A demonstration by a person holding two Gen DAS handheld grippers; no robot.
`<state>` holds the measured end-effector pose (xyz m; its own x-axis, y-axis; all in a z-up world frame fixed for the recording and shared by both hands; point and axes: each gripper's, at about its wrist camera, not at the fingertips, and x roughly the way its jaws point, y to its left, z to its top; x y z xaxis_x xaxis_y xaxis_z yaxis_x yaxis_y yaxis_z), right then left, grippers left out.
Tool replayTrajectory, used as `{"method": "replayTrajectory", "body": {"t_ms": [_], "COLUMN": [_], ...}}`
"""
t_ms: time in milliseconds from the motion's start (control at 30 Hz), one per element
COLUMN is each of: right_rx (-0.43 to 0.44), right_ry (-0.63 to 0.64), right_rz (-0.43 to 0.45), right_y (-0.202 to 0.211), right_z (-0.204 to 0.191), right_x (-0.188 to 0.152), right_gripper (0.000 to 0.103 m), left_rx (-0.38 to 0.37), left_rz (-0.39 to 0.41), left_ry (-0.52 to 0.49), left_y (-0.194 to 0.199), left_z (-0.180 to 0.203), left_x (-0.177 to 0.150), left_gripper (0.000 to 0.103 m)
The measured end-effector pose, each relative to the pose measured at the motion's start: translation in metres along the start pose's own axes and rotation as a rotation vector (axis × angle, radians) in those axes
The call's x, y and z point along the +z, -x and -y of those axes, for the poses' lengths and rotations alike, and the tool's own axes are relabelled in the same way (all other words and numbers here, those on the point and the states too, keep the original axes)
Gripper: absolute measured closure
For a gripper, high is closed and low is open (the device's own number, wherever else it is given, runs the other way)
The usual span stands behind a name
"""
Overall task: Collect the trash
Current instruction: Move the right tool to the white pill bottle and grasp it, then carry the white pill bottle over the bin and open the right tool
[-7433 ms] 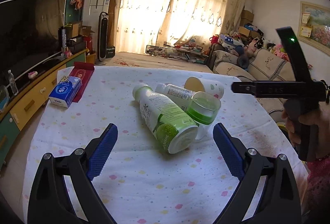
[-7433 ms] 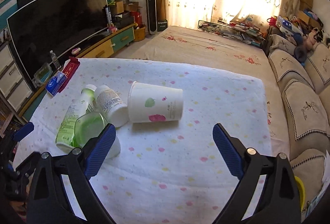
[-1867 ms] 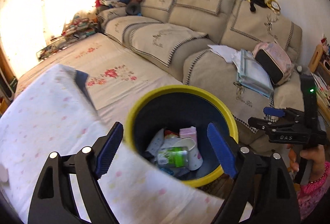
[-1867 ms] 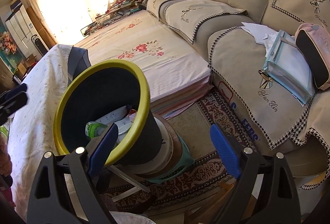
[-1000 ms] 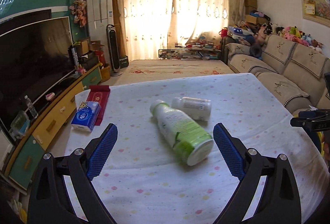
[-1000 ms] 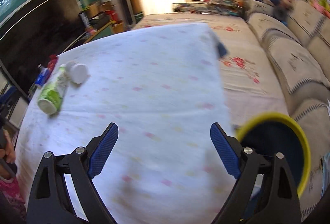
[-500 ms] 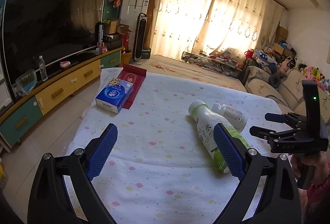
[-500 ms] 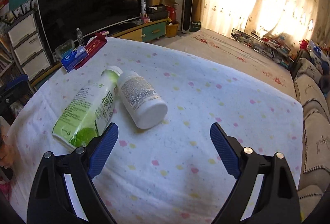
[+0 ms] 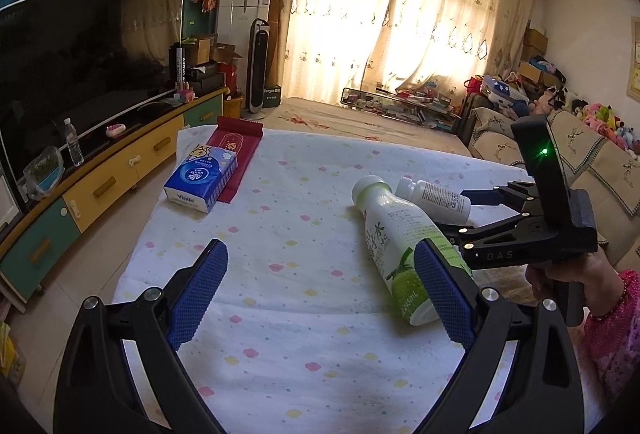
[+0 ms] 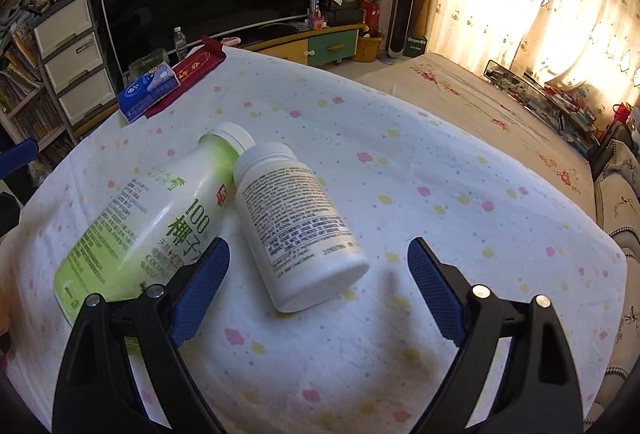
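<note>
A green-and-white drink bottle (image 9: 394, 234) and a white pill bottle (image 9: 434, 196) lie on their sides, touching, on the table's dotted white cloth (image 9: 280, 294). Both also show in the right wrist view, the drink bottle (image 10: 140, 226) left of the pill bottle (image 10: 298, 230). My left gripper (image 9: 320, 290) is open and empty, with its right finger beside the drink bottle's base. My right gripper (image 10: 316, 286) is open and empty, and the pill bottle's base lies between its fingers. It also shows in the left wrist view (image 9: 472, 214), reaching toward the bottles from the right.
A blue tissue pack (image 9: 202, 178) and a red packet (image 9: 240, 150) lie at the table's far left corner. A TV (image 9: 80, 50) on a yellow-green cabinet (image 9: 108, 178) stands to the left. A sofa (image 9: 592, 154) is on the right.
Both grippers have moved closer to the two bottles. The right gripper now brackets the pill bottle's base, and the left gripper's right finger is now beside the drink bottle.
</note>
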<state>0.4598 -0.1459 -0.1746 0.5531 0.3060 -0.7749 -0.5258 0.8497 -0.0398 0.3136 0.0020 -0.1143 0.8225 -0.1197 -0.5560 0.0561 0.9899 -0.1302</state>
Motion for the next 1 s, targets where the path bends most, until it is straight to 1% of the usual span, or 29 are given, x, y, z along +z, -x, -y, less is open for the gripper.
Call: {"method": "replayTrajectory", "body": {"t_ms": [100,200,233,267,300,333,367,500,567,633,800,933,1000], "right_rx": [0.009,0.025,0.026,0.027,0.029,0.039,0.041,0.024,0.009,0.011,0.035,0.023,0.003], "right_ry": [0.012,0.026,0.03,0.029,0.024,0.014,0.007,-0.008,-0.021,-0.036,-0.1,-0.145,-0.176], "right_rz": [-0.008,-0.003,0.005,0.006,0.001,-0.008,-0.011,-0.019,-0.022,-0.018,-0.001,0.03,0.056], "right_y": [-0.007,-0.009,-0.008,-0.006,-0.005,-0.005,-0.005,0.005,0.015,0.026,0.065,0.105,0.131], "right_z": [-0.003,-0.007,-0.008,-0.008,-0.006,-0.005,-0.003,-0.003,-0.001,-0.001,0.0,-0.003,-0.003], "right_x": [0.0,0.003,0.004,0.004,0.003,0.002,0.0,-0.011,-0.018,-0.026,-0.053,-0.083,-0.103], "right_gripper": [0.017,0.025,0.035,0.04,0.051,0.056,0.058,0.058,0.058,0.058,0.058,0.058,0.058], "left_rx": [-0.003,-0.003,-0.002,-0.001,0.001,0.002,0.003,0.008,0.009,0.012,0.017,0.018,0.016], "left_rz": [-0.008,-0.011,-0.011,-0.012,-0.012,-0.012,-0.012,-0.008,-0.005,0.003,0.021,0.047,0.061], "left_ry": [-0.001,-0.01,-0.014,-0.017,-0.02,-0.021,-0.022,-0.033,-0.039,-0.049,-0.065,-0.086,-0.096], "left_y": [-0.002,-0.003,-0.003,-0.004,-0.004,-0.004,-0.004,-0.003,-0.003,-0.001,0.003,0.01,0.013], "left_z": [0.001,0.002,0.003,0.003,0.004,0.004,0.005,0.006,0.008,0.009,0.013,0.017,0.02], "left_x": [0.0,-0.001,-0.002,-0.001,-0.001,-0.001,-0.002,-0.002,-0.003,-0.004,-0.004,-0.005,-0.005], "left_gripper": [0.01,0.01,0.01,0.01,0.01,0.01,0.01,0.01,0.01,0.01,0.01,0.01,0.01]}}
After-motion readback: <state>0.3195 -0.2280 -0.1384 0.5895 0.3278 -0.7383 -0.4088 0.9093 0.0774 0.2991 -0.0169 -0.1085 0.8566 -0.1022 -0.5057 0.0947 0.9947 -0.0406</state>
